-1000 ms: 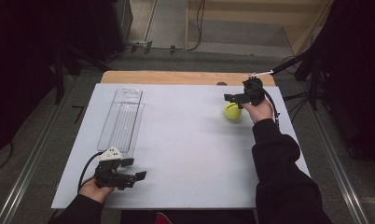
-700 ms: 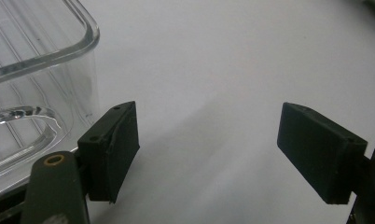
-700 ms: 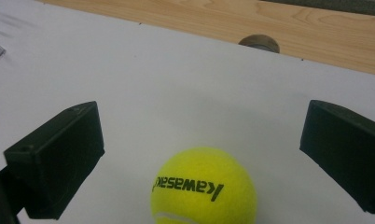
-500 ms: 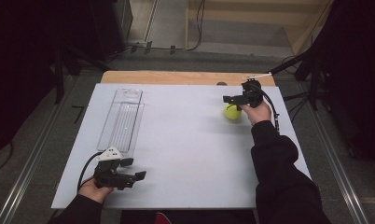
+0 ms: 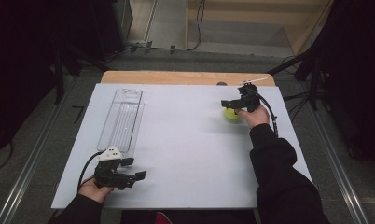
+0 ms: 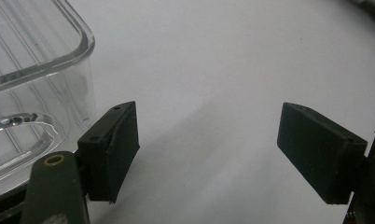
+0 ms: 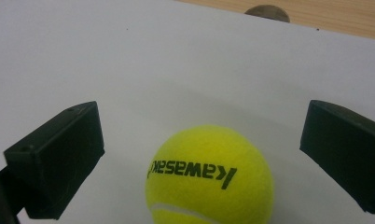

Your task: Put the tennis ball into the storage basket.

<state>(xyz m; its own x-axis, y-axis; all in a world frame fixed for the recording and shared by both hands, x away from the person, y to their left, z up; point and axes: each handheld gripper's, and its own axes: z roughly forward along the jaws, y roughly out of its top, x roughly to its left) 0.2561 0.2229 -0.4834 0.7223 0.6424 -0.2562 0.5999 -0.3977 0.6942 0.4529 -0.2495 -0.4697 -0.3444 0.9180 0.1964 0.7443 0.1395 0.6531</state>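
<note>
A yellow tennis ball (image 5: 231, 113) with black lettering rests on the white table sheet at the far right. My right gripper (image 5: 232, 103) hovers just over it, open; in the right gripper view the ball (image 7: 209, 176) lies between the two spread jaws with a gap on each side. A clear plastic tray (image 5: 121, 119) lies lengthwise at the left. My left gripper (image 5: 133, 169) is open near the table's front left edge, just below the tray's near end, with the tray's corner (image 6: 34, 84) beside its left jaw and nothing between the jaws.
The white sheet (image 5: 181, 140) covers a wooden table whose bare strip (image 5: 185, 77) runs along the far edge. Cables trail from both grippers. Dark stands and floor cables surround the table.
The right gripper has drifted slightly toward the ball; the left gripper stays put.
</note>
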